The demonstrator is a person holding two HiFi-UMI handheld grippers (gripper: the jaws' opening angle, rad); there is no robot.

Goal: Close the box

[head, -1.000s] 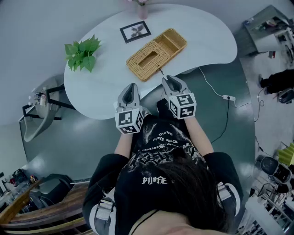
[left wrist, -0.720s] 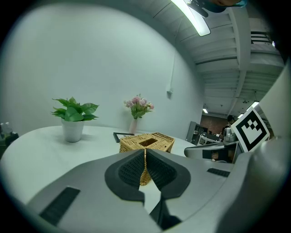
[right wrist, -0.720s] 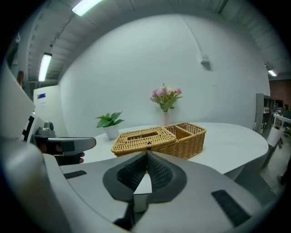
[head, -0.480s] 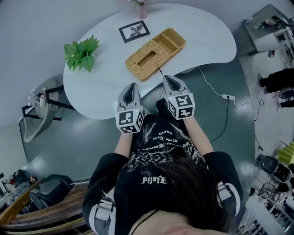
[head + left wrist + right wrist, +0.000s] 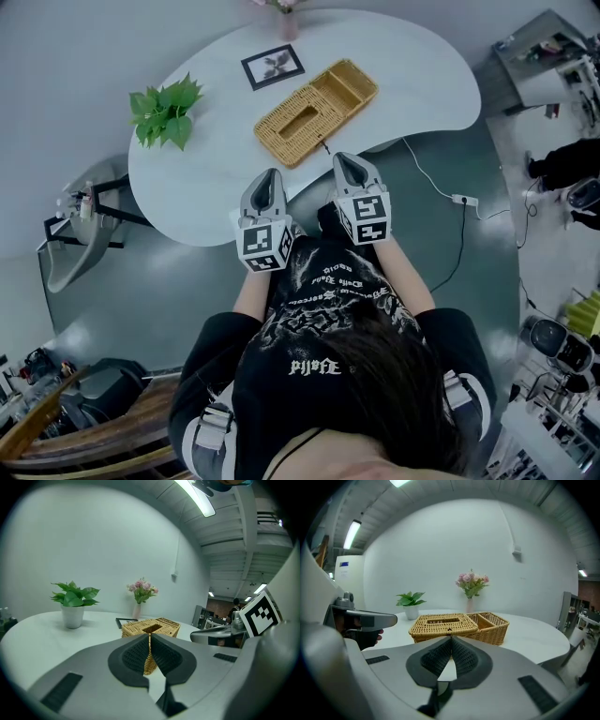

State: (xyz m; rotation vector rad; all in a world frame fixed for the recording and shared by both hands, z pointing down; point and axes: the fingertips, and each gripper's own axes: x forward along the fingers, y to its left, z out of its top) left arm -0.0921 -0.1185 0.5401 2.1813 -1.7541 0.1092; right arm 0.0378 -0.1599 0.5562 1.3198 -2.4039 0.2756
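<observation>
Left tongs [image 5: 267, 175] [image 5: 150, 635]: clenched in your left hand, the tips pressed together with nothing gripped, held at the near edge of the table.
Right tongs [image 5: 345, 159] [image 5: 451, 640]: also clenched and empty, level with the left pair at its 3 o'clock, the two apart.
Task's thing: the rectangular tan wicker box [image 5: 317, 110] [image 5: 151, 626] [image 5: 445, 624] lies on the white rounded table [image 5: 216, 178] at your 12 o'clock, just beyond both tongs and untouched.
Lid: the woven panel with the slot lies flat over the box's larger part, while the small section at its far right end is open-topped.
Green leafy plant in a white pot [image 5: 167, 110] [image 5: 73, 599] [image 5: 410, 603]: at your 10 o'clock, well apart from the box.
Black-framed picture [image 5: 276, 65] [image 5: 125, 620]: flat on the table at 11 o'clock, behind the box.
Pink flowers in a slim vase [image 5: 286, 14] [image 5: 142, 592] [image 5: 472, 585]: at the table's far edge, 12 o'clock.
</observation>
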